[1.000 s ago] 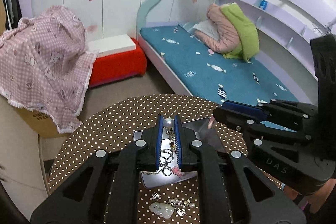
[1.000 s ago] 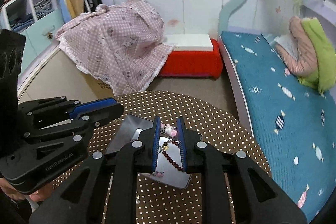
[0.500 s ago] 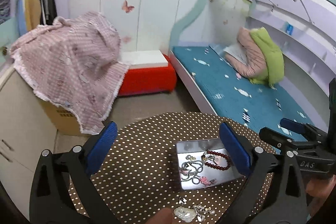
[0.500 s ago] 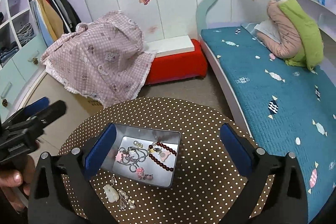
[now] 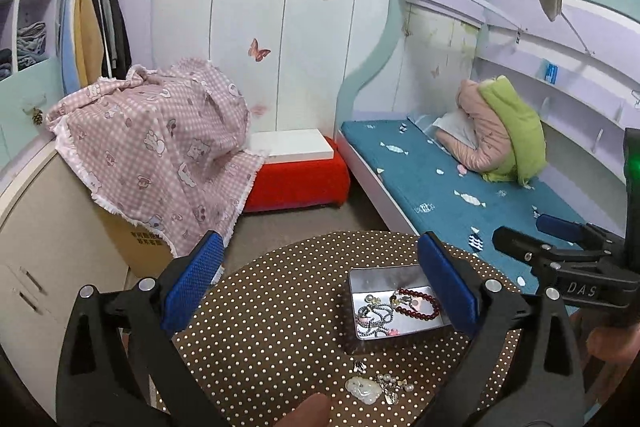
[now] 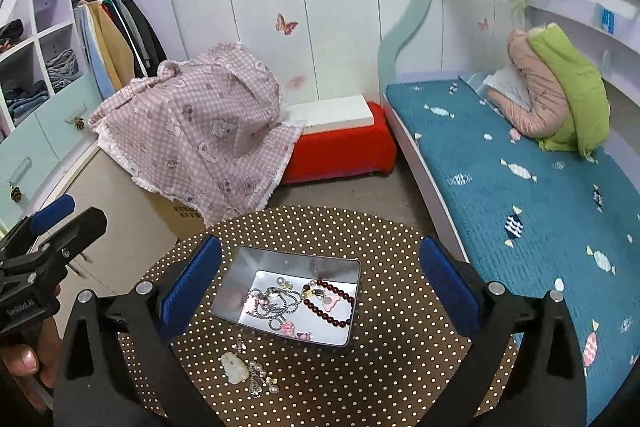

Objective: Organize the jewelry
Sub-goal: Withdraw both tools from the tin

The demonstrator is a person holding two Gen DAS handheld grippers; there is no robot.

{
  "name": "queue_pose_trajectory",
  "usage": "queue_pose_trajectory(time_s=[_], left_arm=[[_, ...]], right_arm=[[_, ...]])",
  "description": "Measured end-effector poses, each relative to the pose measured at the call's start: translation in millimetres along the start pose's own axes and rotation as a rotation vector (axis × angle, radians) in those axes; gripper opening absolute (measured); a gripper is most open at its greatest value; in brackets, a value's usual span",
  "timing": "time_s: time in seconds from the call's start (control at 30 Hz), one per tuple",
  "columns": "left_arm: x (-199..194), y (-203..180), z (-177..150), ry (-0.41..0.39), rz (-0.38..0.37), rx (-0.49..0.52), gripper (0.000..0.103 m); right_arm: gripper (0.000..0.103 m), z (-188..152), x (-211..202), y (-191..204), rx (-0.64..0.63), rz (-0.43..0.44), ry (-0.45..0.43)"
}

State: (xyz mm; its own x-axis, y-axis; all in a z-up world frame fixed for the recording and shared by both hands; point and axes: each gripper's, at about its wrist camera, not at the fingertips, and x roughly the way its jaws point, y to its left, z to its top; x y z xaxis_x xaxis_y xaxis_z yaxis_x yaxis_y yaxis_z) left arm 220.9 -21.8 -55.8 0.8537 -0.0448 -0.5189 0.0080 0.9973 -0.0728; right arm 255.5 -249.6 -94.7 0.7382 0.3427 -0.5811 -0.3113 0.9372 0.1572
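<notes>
Jewelry (image 6: 298, 303) sits in your metal tin (image 6: 256, 259) on the dotted table (image 6: 400, 307); jade pendant (image 6: 235, 367) lies loose beside it. Both hand-held grippers (image 5: 320, 279) (image 6: 320, 277) spread wide, empty. "DAS" (image 5: 581, 289) readable on the right one.

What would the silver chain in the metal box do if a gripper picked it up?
The silver chain would probably go floppy and dangle, since it lies in loose curls. It looks tangled with pink charms and lies close to the red bead bracelet, so neighbours might lift too. Its thin links could slip from the wide pads.
</notes>
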Motion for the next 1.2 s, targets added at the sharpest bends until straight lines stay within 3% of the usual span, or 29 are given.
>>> queue_pose_trajectory(time_s=[0.8,1.2], left_arm=[[-85.7,12.9,-22.5,-0.102,0.029,-0.017,0.098],[-93.5,25.1,-55.2,-0.058,0.063,-0.008,0.098]], right_arm=[[0.095,-27.8,-95.0,35.7,-0.093,0.014,-0.158],[0.095,-65.5,-103.3,43.7,-0.126,0.013,-0.125]])
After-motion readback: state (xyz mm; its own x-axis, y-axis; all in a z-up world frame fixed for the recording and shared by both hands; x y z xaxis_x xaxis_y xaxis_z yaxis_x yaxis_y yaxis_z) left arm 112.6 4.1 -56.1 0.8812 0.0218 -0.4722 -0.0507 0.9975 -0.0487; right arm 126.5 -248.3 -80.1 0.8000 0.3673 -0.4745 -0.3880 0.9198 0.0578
